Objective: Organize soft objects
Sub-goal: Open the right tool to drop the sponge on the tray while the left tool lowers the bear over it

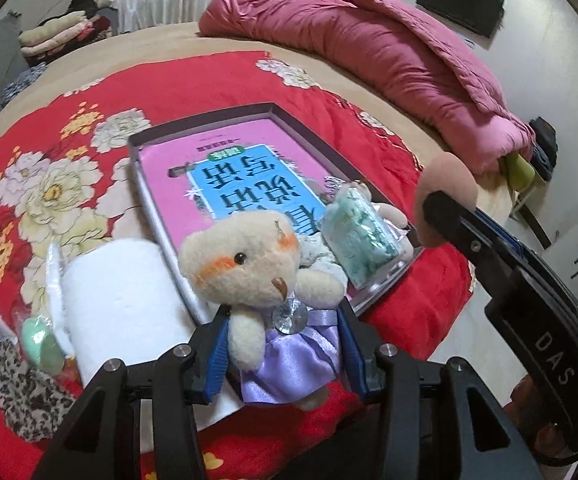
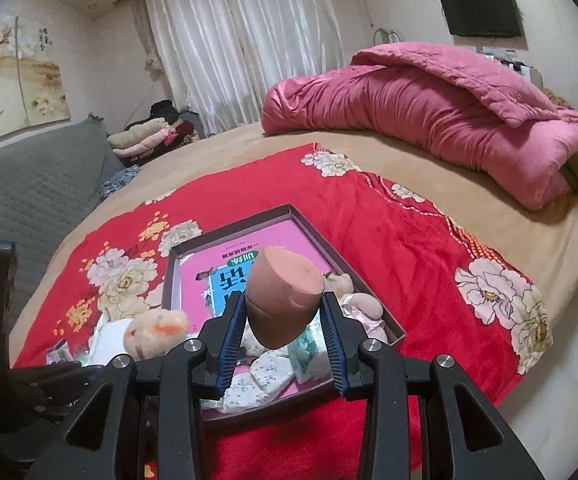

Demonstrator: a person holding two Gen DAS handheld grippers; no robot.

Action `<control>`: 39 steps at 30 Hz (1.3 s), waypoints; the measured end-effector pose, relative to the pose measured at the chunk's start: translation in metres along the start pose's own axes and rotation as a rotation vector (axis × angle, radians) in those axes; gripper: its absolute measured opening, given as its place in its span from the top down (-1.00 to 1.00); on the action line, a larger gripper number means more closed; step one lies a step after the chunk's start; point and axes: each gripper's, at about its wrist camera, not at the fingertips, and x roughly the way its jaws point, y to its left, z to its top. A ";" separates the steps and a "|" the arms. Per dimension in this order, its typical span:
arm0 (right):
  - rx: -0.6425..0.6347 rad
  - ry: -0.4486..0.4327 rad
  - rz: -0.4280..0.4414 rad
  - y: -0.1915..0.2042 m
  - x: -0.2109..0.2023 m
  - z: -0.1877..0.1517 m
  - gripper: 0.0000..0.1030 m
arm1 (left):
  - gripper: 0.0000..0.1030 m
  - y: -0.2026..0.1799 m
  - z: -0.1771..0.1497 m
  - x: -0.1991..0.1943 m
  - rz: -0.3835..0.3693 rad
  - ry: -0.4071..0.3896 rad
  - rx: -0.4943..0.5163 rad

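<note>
Both busy: left hand-held gripper (image 1: 281, 344) pinching teddy bear (image 1: 257, 272); right hand-held gripper (image 2: 283, 320) pinching brown sponge (image 2: 283, 300).

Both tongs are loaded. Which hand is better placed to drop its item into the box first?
Probably right. The right tongs hold the brown sponge above the box interior; the left tongs hold the teddy bear nearer the box's near edge.

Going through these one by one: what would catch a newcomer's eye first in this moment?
Probably the cream teddy bear in a lilac satin skirt, gripped by the left tongs at the near end of the open box on the red flowered blanket. Next, the brown teardrop makeup sponge clamped in the right tongs over that box. Behind, a crumpled pink quilt lies across the bed.
</note>
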 end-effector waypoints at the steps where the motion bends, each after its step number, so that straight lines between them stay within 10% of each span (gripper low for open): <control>1: 0.003 0.000 0.000 -0.001 0.001 0.000 0.24 | 0.06 -0.002 0.001 0.001 -0.003 0.000 0.006; 39: -0.061 0.307 0.012 0.019 0.099 -0.012 0.24 | 0.06 0.004 0.007 0.042 0.091 0.051 0.069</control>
